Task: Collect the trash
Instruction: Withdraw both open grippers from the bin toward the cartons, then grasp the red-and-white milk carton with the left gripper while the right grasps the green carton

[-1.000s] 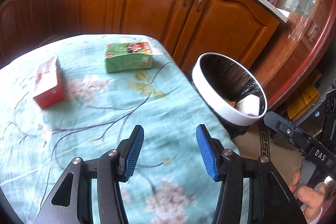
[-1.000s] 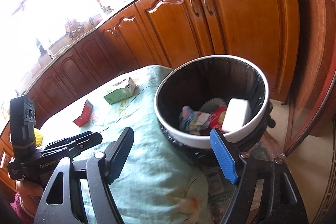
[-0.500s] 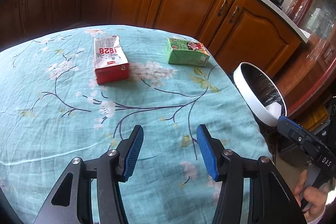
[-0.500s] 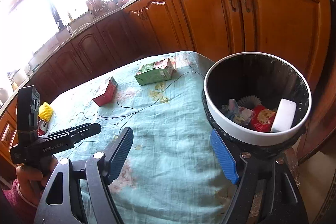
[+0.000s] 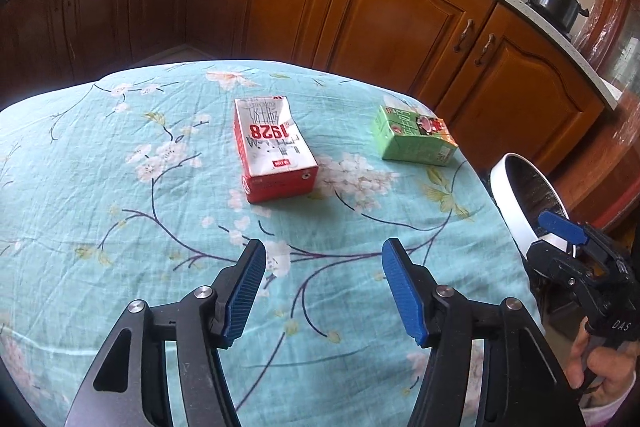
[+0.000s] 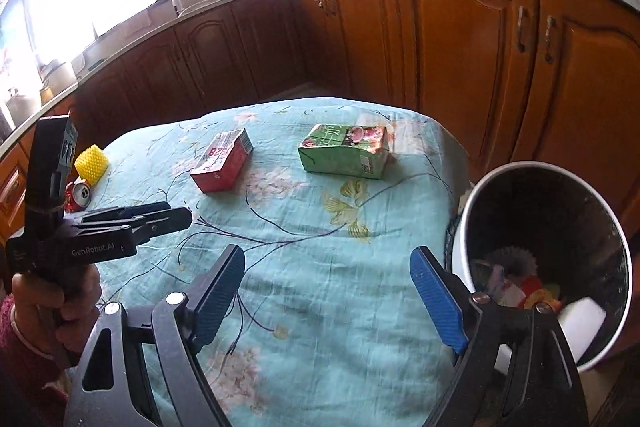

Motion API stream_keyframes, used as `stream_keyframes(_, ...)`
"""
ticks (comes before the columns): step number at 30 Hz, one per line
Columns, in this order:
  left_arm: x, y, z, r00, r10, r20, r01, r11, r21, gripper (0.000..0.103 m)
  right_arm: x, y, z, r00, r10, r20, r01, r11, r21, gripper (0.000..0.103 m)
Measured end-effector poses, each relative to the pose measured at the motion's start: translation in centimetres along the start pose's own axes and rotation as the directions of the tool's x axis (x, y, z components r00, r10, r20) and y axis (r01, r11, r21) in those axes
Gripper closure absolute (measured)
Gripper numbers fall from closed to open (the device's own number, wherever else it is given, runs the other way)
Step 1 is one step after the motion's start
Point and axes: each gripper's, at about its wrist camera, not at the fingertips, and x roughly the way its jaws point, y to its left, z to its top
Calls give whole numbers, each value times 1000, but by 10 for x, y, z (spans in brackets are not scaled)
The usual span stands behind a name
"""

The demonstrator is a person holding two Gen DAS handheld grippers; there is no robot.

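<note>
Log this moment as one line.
left gripper opening, empty | right gripper opening, empty | red carton, green carton on table | bin holds trash

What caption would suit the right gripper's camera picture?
Open right gripper over a flowered tablecloth, red carton and green carton ahead, bin alongside.

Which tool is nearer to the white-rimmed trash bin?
Right. The right tool hovers beside the trash bin, one finger next to its rim. The left tool is over the tablecloth, farther from it. Both are opening, empty.

The red-and-white rectangular carton [image 5: 276,157] at 12 o'clock reads "1928". The black left gripper [image 6: 120,227] at 9 o'clock reads "GenRobot.AI"; the black right gripper [image 5: 560,233] at 3 o'clock reads "DAS".
</note>
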Motion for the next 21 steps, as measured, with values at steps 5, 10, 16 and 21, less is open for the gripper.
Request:
stream_keyframes(5,14,6,23,999,39,-3,-39,999,-11,40,30,4,34,998,-33,-58,25,991,-132,16)
stream_keyframes(10,30,12,43,998,69,-11,-69,997,-19,38,70,0,68,987,-43,-157,8,976,-219,14)
stream_keyframes(16,47,11,63,996,90,-22,-90,996,7,37,118,7,96,959,-125,-254,3,902,-433,14)
stream_keyframes(21,65,11,70,993,112,-39,-112,994,17,37,150,6,102,935,-141,-326,-42,868,-496,14)
